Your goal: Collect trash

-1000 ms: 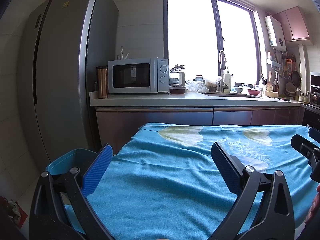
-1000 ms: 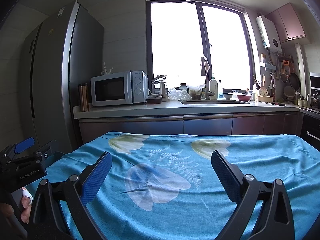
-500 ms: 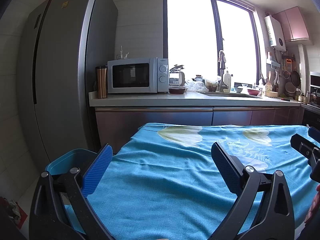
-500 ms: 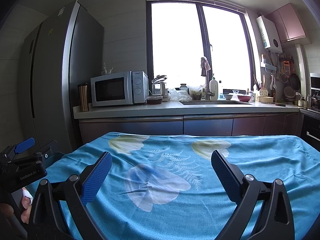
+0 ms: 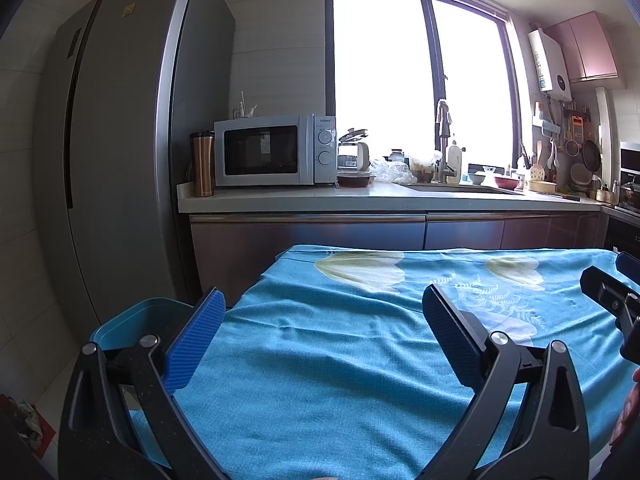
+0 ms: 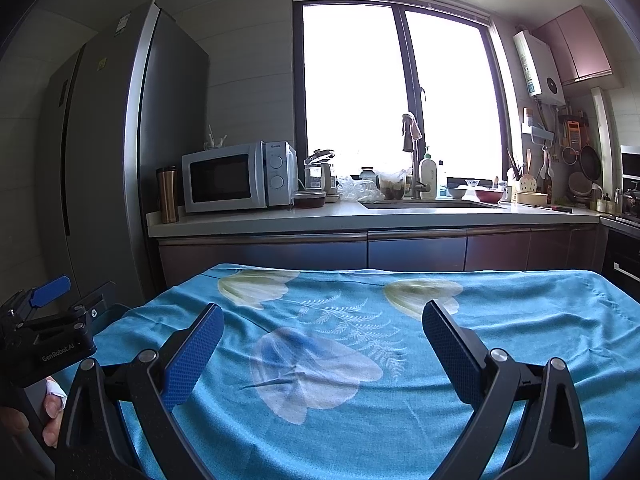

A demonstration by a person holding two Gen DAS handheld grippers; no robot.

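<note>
Hovering over the tabletop (image 5: 320,360) | we hold left tongs (image 5: 320,332) and right tongs (image 6: 320,340) both spread wide, empty | no trash visible on the cloth; bin (image 5: 132,320) sits beside its left edge | risk: we could snag the loose cloth while searching.

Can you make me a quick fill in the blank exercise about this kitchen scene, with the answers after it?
1. Both the left gripper and the right gripper have their jaws ____.
2. The tablecloth is mainly ____ in colour.
3. The teal bin sits off the table's ____ side.
4. On the counter, the copper tumbler stands between the microwave and the ____.

Missing words: open; blue; left; refrigerator
</note>
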